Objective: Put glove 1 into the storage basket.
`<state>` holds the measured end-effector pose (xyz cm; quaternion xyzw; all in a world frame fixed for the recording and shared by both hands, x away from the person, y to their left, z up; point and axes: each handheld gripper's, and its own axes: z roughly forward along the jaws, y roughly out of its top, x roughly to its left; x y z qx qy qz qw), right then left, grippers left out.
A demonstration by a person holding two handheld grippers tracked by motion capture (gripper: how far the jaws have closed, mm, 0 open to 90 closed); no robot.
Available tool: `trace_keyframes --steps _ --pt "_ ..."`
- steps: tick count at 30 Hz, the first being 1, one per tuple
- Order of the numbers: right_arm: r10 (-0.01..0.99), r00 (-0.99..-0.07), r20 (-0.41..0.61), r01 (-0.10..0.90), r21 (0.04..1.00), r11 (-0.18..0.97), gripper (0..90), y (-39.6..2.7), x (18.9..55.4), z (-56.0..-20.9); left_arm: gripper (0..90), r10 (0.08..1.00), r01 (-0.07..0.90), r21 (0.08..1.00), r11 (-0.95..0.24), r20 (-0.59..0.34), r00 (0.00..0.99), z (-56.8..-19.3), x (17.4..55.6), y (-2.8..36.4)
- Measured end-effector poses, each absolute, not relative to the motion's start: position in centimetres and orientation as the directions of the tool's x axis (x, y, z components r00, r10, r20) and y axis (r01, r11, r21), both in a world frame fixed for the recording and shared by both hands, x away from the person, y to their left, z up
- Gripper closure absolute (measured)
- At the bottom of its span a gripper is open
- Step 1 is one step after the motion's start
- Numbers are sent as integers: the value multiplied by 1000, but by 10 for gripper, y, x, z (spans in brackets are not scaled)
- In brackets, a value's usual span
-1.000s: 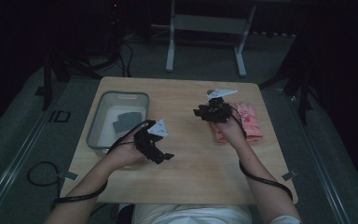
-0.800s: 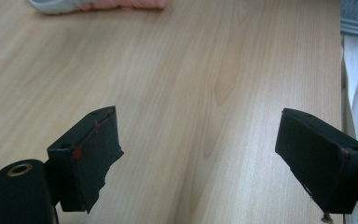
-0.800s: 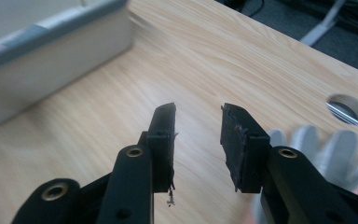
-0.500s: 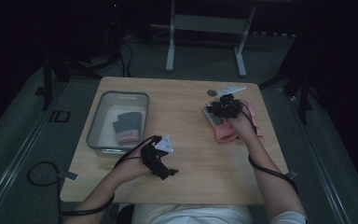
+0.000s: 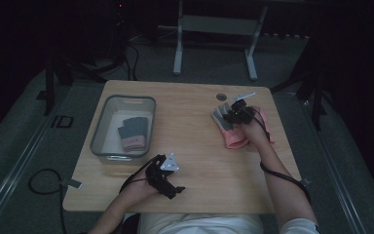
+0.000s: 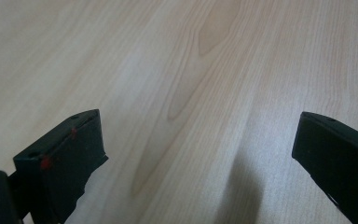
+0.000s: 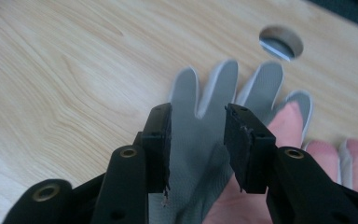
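Observation:
A grey-palmed glove (image 7: 214,93) lies flat on the wooden table, fingers toward a round hole (image 7: 281,42). Pink gloves (image 7: 289,121) lie under and beside it. My right gripper (image 7: 198,109) hovers just over the grey palm, jaws partly apart with nothing pinched. In the high view this gripper (image 5: 233,114) sits over the glove pile (image 5: 236,139) at the right. My left gripper (image 5: 174,189) is low near the table's front edge. Its jaws (image 6: 200,121) have just been opening and stand wide over bare wood, with nothing between them.
A clear bin (image 5: 129,97) stands at the table's left, holding a dark grey glove (image 5: 134,126) and a pink one (image 5: 134,143). The cable hole (image 5: 220,97) lies just beyond the glove pile. Cables trail from both grippers toward the person.
My left hand has drawn back from beside the bin toward the front edge and sunk lower. My right hand has shifted right and down onto the glove pile.

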<state>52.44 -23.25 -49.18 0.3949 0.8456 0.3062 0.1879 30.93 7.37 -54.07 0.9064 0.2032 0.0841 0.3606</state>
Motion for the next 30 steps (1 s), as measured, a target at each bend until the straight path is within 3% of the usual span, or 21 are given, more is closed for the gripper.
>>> trace_keyframes --steps 14,15,16,19,20,30 --pt "767 -617 -176 579 558 595 573 -232 524 -514 31 445 304 697 -649 24 895 -551 305 75" --pt "761 -620 -192 576 547 607 588 -230 524 -517 31 446 304 700 -646 22 895 -551 305 76" --pt "747 -640 -181 572 537 620 709 -230 524 -523 31 446 305 701 -644 20 895 -551 305 76" --pt "766 -625 -149 595 545 591 769 -230 525 -526 31 447 304 705 -641 22 894 -551 304 76" --pt "773 -616 -150 596 553 582 835 -230 524 -527 31 443 302 702 -645 22 896 -551 304 77" --pt "847 -530 -27 607 685 402 885 -237 506 -498 31 447 280 713 -643 52 893 -552 303 77"
